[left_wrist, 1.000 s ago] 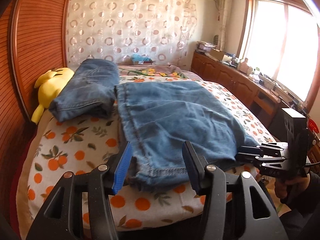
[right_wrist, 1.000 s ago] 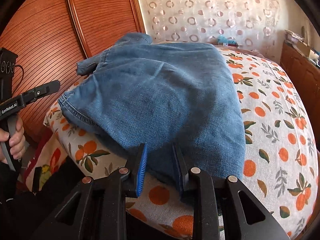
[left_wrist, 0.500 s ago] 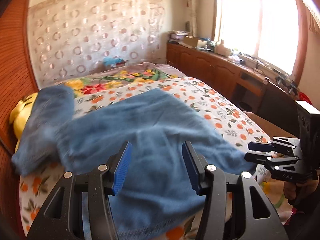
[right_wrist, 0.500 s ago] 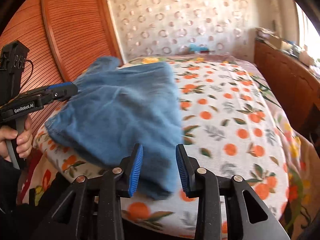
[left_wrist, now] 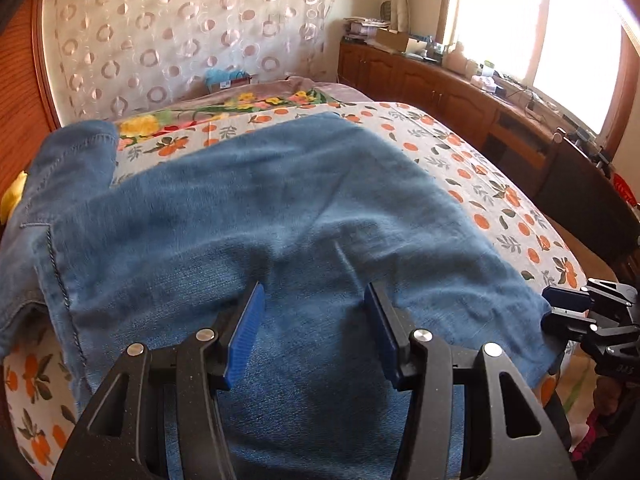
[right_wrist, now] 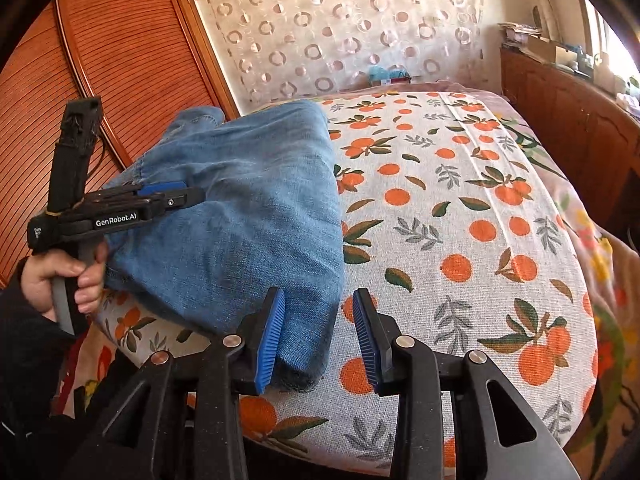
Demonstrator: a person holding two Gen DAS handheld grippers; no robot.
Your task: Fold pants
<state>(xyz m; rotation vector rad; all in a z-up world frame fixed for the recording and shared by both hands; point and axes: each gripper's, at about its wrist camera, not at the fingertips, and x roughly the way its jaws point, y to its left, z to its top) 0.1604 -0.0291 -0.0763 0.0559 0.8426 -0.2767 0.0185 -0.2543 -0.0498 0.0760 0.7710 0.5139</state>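
Blue jeans [left_wrist: 280,208] lie spread over the orange-print bed sheet [left_wrist: 492,196]. My left gripper [left_wrist: 314,320] hovers over their near part, open, with only the flat denim below its blue pads. At the right edge of the left wrist view my right gripper [left_wrist: 560,312] sits at the jeans' corner. Seen from the right wrist, the jeans [right_wrist: 248,208] cover the left of the bed, and their near corner lies between the fingers of my right gripper [right_wrist: 318,332], which is open with its right pad clear of the cloth. A hand [right_wrist: 76,276] holds my left gripper [right_wrist: 180,196] above the jeans.
A second, folded pair of jeans [left_wrist: 68,156] and a yellow plush toy [left_wrist: 12,196] lie at the far left of the bed. A wooden slatted panel [right_wrist: 120,60] stands to the left and low wooden cabinets [left_wrist: 440,84] run along the right under the window.
My left gripper has moved from the hem edge forward over the jeans. The right gripper's jaws have widened around the jeans' corner, and its view has swung to the right across the bed.
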